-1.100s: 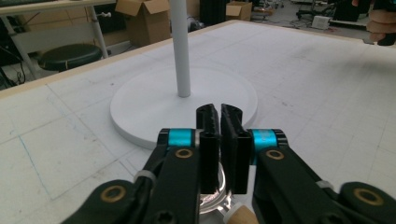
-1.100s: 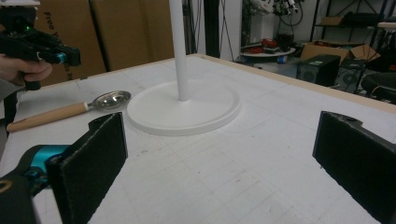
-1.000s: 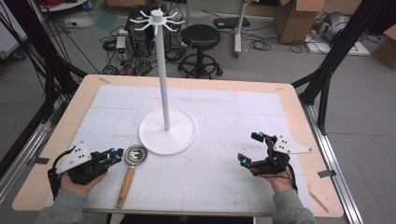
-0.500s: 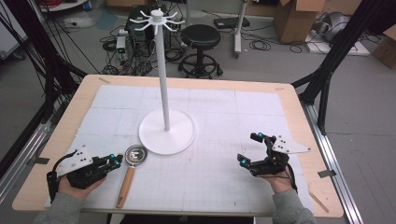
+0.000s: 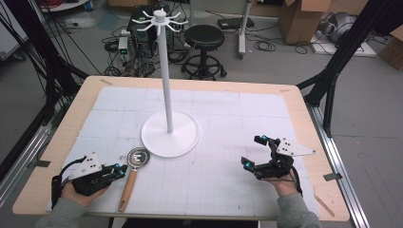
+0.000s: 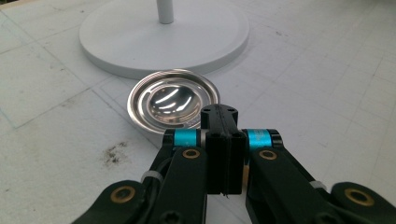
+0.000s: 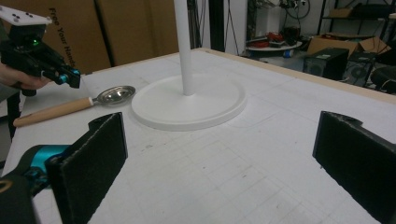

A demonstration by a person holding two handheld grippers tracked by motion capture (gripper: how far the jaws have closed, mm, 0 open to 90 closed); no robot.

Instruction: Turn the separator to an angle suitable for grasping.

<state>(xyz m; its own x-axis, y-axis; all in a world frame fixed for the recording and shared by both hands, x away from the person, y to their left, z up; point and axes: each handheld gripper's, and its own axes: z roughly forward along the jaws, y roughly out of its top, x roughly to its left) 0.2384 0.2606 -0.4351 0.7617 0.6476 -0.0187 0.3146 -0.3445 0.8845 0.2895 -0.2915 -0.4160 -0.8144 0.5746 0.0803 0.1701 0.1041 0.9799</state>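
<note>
A spoon with a round steel bowl (image 5: 138,157) and a wooden handle (image 5: 127,188) lies on the white mat, its bowl just beside the base of a white hook stand (image 5: 170,135). My left gripper (image 5: 120,171) hovers over the handle near the bowl, jaws shut with nothing between them. In the left gripper view the closed tips (image 6: 218,112) point at the steel bowl (image 6: 173,99). My right gripper (image 5: 253,151) rests at the near right, open and empty. In the right gripper view its wide jaws (image 7: 220,122) frame the stand's base (image 7: 189,105), with the spoon (image 7: 112,95) and the left gripper (image 7: 70,77) beyond.
The stand's thin pole (image 5: 167,80) rises to a ring of hooks (image 5: 159,17). The white mat (image 5: 228,118) covers a wooden table (image 5: 304,118). A stool, boxes and cables stand on the floor behind the far edge.
My left gripper has slid a little toward the near edge, along the spoon's handle. The right gripper has hardly moved.
</note>
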